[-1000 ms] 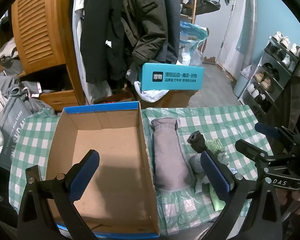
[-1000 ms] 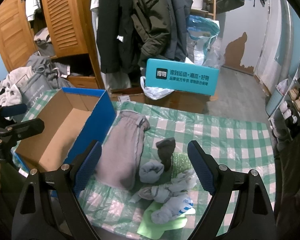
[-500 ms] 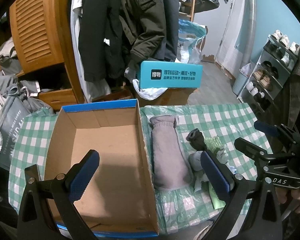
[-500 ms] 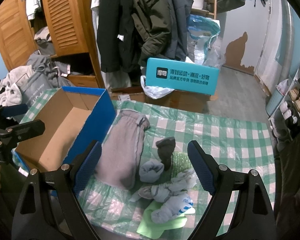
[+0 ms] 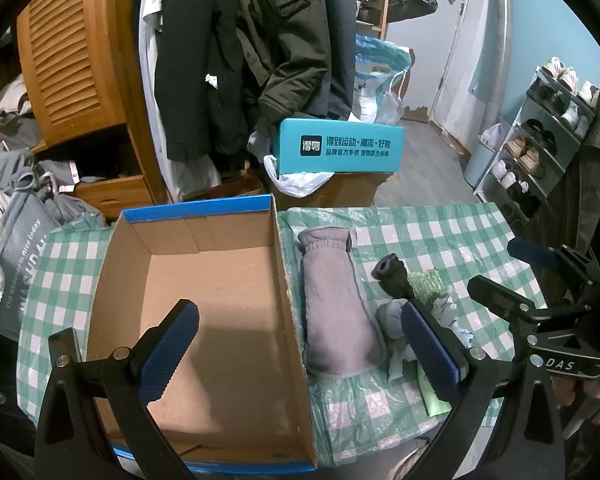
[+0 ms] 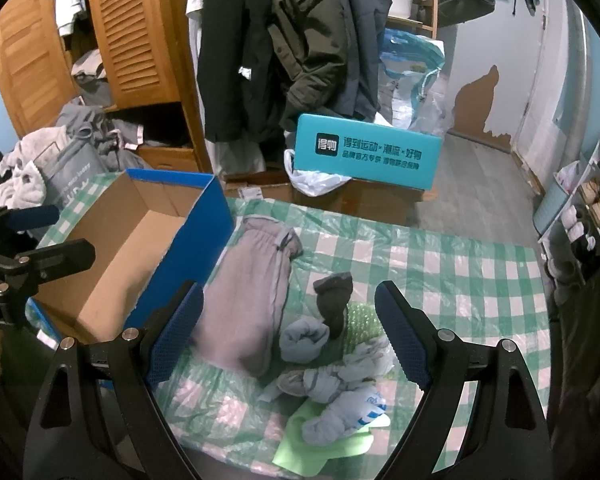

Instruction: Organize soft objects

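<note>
Socks [image 6: 340,380] sit heaped at the table's [image 6: 440,272] near edge, between the wide-open fingers of the empty right gripper [image 6: 290,334]. Folded grey trousers [image 6: 248,300] lie beside them. The left gripper [image 5: 300,354], also open, holds nothing. Farther left, the cardboard box [image 5: 204,312] stands empty: nothing looks sorted yet.

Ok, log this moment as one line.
left tool: open, over empty box | right tool: open, above sock pile | grey garment: on cloth beside box
</note>
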Demonstrator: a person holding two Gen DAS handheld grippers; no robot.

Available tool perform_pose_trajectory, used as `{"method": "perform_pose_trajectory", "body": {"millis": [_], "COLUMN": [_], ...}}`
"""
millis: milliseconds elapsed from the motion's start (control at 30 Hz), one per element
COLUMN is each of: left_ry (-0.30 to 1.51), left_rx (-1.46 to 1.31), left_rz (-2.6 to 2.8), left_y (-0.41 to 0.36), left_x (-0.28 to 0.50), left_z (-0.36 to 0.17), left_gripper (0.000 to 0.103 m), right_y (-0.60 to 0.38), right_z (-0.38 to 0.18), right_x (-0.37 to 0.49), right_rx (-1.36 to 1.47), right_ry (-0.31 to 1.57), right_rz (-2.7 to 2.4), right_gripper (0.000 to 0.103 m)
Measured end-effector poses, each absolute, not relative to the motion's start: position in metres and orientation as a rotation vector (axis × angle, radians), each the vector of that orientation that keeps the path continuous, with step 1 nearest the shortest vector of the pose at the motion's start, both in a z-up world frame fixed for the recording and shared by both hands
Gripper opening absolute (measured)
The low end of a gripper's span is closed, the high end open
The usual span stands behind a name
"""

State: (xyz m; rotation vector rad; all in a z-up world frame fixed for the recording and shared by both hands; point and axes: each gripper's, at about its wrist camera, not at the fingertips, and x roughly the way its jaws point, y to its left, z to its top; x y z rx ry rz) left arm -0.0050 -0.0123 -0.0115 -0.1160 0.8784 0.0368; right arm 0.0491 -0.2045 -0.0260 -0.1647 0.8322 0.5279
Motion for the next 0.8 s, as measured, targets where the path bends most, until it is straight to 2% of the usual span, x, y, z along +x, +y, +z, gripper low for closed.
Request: {"method": "perform_pose_trajectory", "body": {"millis": [800], "left_ry": [0.885], "left_rx": [-0.112], "left_rz": [0.034], "left_y": [-0.016], "left_x": [-0.0084], "left_z": [-0.0142], "left_gripper": [0.102], "right_y": [-0.2056], "right_z": [-0.0266], "right_x": [0.0493], "right_rx": [-0.166], "right_ry": [0.834], "right_rz": [0.527], "right_gripper": [0.087]}}
